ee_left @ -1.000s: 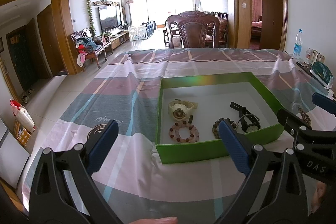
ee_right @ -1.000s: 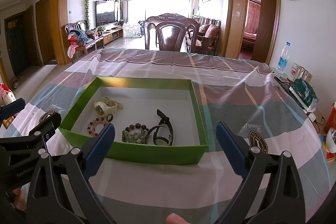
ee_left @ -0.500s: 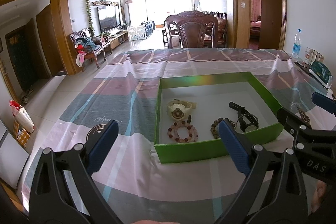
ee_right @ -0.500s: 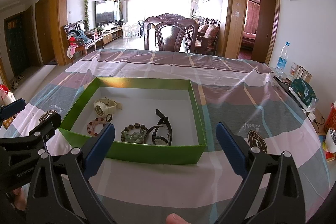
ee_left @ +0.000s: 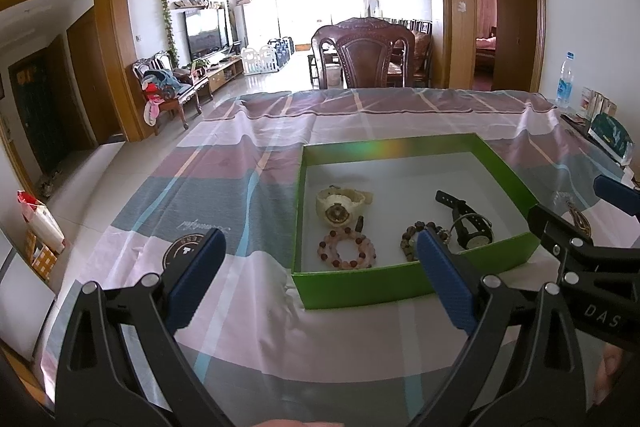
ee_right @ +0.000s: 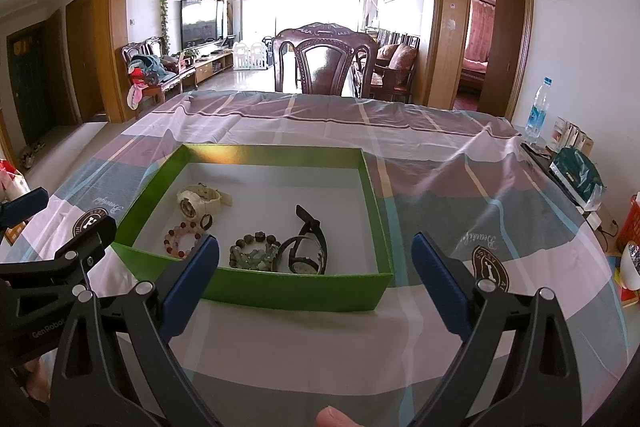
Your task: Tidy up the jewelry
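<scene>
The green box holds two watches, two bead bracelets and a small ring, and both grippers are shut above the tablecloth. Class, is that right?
Not quite. The green box does hold those pieces, but both grippers are open: the left gripper and right gripper each show widely spread fingers in their own wrist views, holding nothing.

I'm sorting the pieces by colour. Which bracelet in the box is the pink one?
The pink bead bracelet, beside the box's left wall below the cream watch; the other bracelet has dark greenish-brown beads.
</scene>
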`<state>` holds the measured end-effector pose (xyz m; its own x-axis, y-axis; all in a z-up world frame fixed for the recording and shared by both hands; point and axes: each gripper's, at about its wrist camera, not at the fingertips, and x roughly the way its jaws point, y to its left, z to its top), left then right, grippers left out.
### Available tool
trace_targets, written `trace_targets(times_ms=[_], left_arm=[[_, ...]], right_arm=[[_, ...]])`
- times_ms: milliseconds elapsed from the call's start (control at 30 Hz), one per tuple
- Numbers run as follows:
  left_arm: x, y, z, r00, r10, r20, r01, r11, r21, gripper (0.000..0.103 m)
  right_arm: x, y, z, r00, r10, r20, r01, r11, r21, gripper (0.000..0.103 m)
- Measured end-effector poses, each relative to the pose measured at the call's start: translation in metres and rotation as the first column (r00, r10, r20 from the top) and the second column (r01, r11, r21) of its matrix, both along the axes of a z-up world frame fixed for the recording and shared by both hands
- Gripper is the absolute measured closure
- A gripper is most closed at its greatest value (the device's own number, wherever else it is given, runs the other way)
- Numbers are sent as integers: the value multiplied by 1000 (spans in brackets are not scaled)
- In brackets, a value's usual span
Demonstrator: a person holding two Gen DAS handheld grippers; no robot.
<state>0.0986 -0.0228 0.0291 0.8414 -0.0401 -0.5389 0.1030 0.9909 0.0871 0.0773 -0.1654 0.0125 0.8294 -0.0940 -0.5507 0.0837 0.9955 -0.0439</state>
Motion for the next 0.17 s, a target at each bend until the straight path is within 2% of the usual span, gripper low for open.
trace_targets(times_ms=[167], left_arm=[[1, 0, -3, 1000, -3, -9, 3, 1000, -3, 7]], right_arm=[[0, 0, 0, 1000, 1, 0, -1, 1000, 2, 8]])
